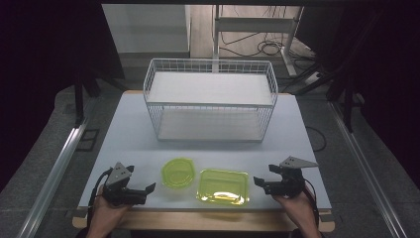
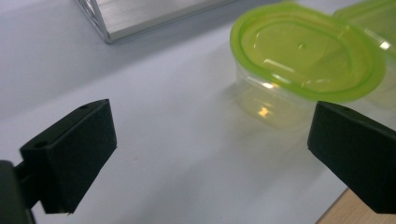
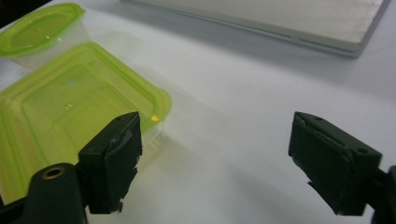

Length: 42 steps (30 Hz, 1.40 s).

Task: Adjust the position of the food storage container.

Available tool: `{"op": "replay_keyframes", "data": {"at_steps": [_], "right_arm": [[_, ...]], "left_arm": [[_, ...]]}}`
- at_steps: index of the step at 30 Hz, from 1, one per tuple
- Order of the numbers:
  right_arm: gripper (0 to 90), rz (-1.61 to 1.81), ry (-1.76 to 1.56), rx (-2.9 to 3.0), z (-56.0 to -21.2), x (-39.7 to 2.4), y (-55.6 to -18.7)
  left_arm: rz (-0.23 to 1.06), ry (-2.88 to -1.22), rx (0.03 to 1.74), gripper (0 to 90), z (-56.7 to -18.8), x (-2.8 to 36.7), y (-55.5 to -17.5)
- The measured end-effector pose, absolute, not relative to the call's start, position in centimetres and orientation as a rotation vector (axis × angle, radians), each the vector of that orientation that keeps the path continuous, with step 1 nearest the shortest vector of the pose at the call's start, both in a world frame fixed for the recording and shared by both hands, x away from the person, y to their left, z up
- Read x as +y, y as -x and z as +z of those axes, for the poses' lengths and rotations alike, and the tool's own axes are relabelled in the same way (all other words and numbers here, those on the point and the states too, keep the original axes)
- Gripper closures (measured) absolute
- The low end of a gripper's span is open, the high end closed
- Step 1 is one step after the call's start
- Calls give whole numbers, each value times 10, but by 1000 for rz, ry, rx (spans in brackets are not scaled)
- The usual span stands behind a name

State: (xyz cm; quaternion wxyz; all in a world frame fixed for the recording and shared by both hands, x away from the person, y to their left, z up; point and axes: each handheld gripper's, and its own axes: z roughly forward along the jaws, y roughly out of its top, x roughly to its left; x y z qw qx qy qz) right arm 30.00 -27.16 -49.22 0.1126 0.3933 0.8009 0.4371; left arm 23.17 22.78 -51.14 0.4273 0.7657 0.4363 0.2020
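An oval clear container with a green lid [image 1: 178,173] [image 2: 303,56] [image 3: 39,28] sits near the table's front edge. Right beside it lies a rectangular clear container with a green lid [image 1: 223,186] [image 3: 70,107]. My left gripper [image 1: 143,191] [image 2: 210,154] rests low at the front left, open, jaws wide apart with bare table between them; the oval container is just ahead and to its right. My right gripper [image 1: 261,182] [image 3: 215,168] is at the front right, open and empty, its left jaw close to the rectangular container's corner.
A white wire two-tier rack [image 1: 210,99] [image 2: 140,14] [image 3: 303,23] stands at the middle back of the white table [image 1: 124,134]. The table's wooden front edge [image 1: 208,220] runs just below the grippers. A desk frame with cables [image 1: 257,34] is on the floor beyond.
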Motion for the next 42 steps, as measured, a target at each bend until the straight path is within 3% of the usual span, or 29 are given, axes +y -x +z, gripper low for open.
{"op": "replay_keyframes", "data": {"at_steps": [4, 15, 22, 34, 37, 42], "right_arm": [[212, 1270, -1154, 2346, -492, -274, -300], [212, 1241, -1153, 2346, -495, -272, -302], [202, 1240, -1154, 2322, -494, -273, -302], [193, 1210, -1110, 2344, -496, -266, -299], [192, 1211, -1100, 2343, -496, -264, -298], [186, 1185, -1085, 2345, -497, -264, -299]], "left_arm": [[555, -1937, 1077, 82, -510, 223, -230], [517, -1926, 1032, 209, -503, 215, -227], [468, -1879, 1001, 499, -490, 209, -220], [407, -1966, 876, 852, -479, 169, -219], [369, -1986, 844, 896, -478, 163, -222], [341, -2008, 818, 897, -474, 152, -230]]}}
